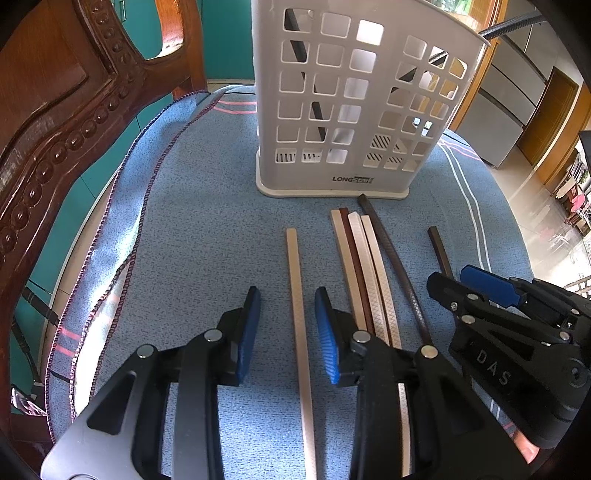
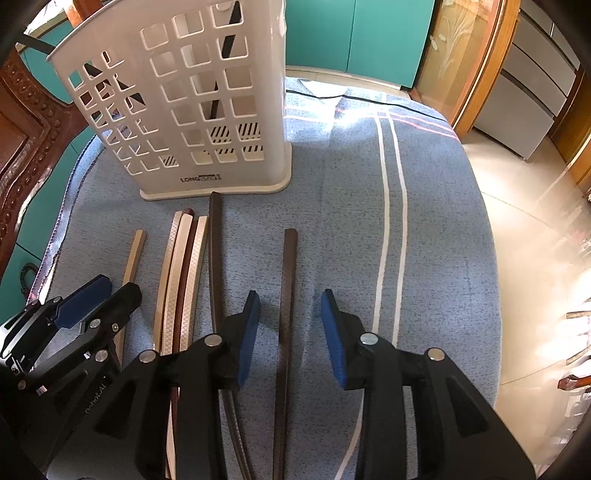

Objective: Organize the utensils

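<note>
A white slotted utensil holder stands on the blue cloth, with dark chopsticks inside it. Several chopsticks lie in front of it. My left gripper is open, its fingers either side of a single pale chopstick. My right gripper is open, its fingers either side of a single dark chopstick. Between them lies a bundle of pale and brown chopsticks and a long dark chopstick.
A carved wooden chair back stands at the left. The round table's edge drops to a tiled floor on the right. A teal cabinet is behind.
</note>
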A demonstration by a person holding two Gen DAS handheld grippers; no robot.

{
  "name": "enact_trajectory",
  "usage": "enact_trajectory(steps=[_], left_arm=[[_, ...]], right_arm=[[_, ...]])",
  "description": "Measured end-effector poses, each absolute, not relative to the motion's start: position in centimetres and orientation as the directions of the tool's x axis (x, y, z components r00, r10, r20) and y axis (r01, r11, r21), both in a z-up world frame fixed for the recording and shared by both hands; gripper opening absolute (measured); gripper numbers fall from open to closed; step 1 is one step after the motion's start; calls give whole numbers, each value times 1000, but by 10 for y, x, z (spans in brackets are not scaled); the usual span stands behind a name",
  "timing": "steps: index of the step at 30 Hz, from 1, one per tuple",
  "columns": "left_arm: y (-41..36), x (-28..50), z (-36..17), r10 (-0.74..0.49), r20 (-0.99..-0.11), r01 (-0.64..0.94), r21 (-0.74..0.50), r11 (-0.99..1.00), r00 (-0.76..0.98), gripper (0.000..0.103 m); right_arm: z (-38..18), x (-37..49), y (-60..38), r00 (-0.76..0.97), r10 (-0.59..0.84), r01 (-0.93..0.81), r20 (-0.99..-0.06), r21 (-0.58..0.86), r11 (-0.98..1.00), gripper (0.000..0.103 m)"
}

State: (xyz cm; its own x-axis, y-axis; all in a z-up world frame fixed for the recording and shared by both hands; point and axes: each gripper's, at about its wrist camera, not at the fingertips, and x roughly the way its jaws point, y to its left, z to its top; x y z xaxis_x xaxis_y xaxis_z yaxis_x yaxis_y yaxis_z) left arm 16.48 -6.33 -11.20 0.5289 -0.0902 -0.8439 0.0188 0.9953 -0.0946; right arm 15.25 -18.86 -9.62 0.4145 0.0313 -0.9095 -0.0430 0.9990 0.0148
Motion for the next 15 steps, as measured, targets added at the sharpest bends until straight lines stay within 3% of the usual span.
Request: enact_trajectory(steps=[15], left_arm=[[-67,164,-113,-74,-841,25,-72,997,535,32]], right_arm=[[-97,149,-184,429,15,-45,-903,-5,999,37]])
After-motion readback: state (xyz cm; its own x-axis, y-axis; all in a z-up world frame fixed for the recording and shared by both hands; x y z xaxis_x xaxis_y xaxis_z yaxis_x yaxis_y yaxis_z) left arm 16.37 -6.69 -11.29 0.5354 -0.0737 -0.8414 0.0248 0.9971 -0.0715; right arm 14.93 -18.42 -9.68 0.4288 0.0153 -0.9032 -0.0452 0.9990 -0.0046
